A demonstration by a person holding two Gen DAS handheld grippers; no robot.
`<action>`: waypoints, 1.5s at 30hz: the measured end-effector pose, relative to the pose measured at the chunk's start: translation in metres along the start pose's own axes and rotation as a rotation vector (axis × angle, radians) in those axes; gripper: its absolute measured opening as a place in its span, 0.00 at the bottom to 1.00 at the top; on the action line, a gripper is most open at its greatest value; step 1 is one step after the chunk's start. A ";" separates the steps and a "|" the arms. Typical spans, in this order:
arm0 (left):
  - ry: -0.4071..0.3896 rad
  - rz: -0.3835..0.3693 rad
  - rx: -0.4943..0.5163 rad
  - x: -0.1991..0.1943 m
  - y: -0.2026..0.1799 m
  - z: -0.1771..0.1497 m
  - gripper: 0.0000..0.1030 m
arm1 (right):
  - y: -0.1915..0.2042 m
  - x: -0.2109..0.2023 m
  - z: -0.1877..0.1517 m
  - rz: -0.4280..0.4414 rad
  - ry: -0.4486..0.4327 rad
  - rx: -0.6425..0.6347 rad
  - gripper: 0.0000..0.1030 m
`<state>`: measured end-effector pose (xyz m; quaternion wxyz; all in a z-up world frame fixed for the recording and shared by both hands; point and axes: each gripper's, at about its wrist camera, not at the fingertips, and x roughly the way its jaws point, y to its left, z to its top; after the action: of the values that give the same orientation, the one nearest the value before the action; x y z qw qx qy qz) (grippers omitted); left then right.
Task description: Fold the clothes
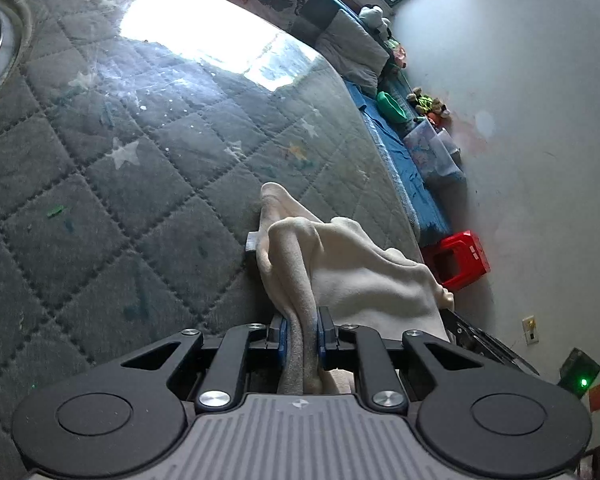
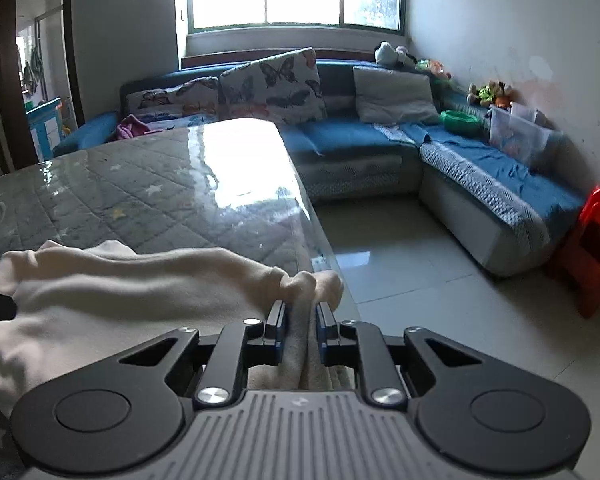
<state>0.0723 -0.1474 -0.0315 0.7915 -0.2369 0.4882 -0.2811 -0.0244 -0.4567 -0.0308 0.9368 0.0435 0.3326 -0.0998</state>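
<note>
**Cream cloth pinched at both ends over the tabletop edge**

The cream cloth hangs bunched between the two tools, a gathered ridge of it clamped in each. The left tool has its fingers pressed together on a thick fold that rises straight ahead of it, with the rest spilling off to its right. The right tool is likewise closed on a bunched corner, and the cloth runs away to its left in a broad slack sheet. The long axis, as far as one can judge, runs from one tool to the other, roughly along the near edge of the tabletop, which stretches ahead of both tools under a glossy cover over a quilted star-print mat.

Whether this is a spread before a fold or a fold being carried over, the pictures do not settle. Either way, the hold looks bulky rather than neat: drawing the tools apart evenly would likely take out the sag, and keeping both at the same height should stop the edge twisting. To the right of the right tool lie bare floor and a red stool; cloth sagging there may slip off the edge.
</note>
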 end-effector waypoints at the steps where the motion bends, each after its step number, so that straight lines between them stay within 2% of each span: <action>1: 0.004 -0.001 0.008 0.000 -0.001 0.000 0.15 | 0.000 -0.001 -0.002 0.008 0.003 0.004 0.14; 5: 0.031 -0.014 0.022 -0.004 0.001 -0.001 0.15 | 0.001 -0.012 -0.008 0.038 0.036 0.001 0.13; 8: 0.040 -0.011 0.029 -0.005 0.003 -0.001 0.19 | -0.002 -0.023 -0.011 0.029 0.041 0.003 0.17; 11: 0.008 0.024 0.057 -0.011 -0.002 0.005 0.22 | -0.007 -0.030 -0.008 0.019 0.011 0.035 0.17; 14: -0.045 0.041 0.077 -0.023 -0.006 0.012 0.33 | -0.007 -0.038 -0.002 0.036 -0.027 0.053 0.17; 18: -0.109 0.018 0.118 -0.031 -0.019 0.022 0.30 | 0.002 -0.035 0.005 0.086 -0.034 0.043 0.17; 22: -0.071 -0.037 0.168 -0.012 -0.036 0.022 0.30 | 0.010 -0.020 0.006 0.110 -0.018 0.044 0.17; 27: -0.010 -0.034 0.184 0.022 -0.043 0.020 0.29 | 0.008 -0.003 0.005 0.107 -0.006 0.069 0.17; 33: 0.002 -0.015 0.192 0.042 -0.045 0.024 0.29 | 0.007 0.006 0.005 0.103 -0.009 0.069 0.18; 39: -0.001 -0.002 0.188 0.047 -0.044 0.024 0.29 | 0.003 -0.020 0.004 0.122 -0.036 0.051 0.19; 45: -0.014 0.005 0.214 0.041 -0.052 0.019 0.29 | 0.012 -0.055 -0.019 0.135 -0.023 -0.039 0.19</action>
<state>0.0930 -0.2107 -0.0162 0.8164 -0.1516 0.4506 -0.3280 -0.0746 -0.4333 -0.0104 0.9459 0.0466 0.3198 -0.0304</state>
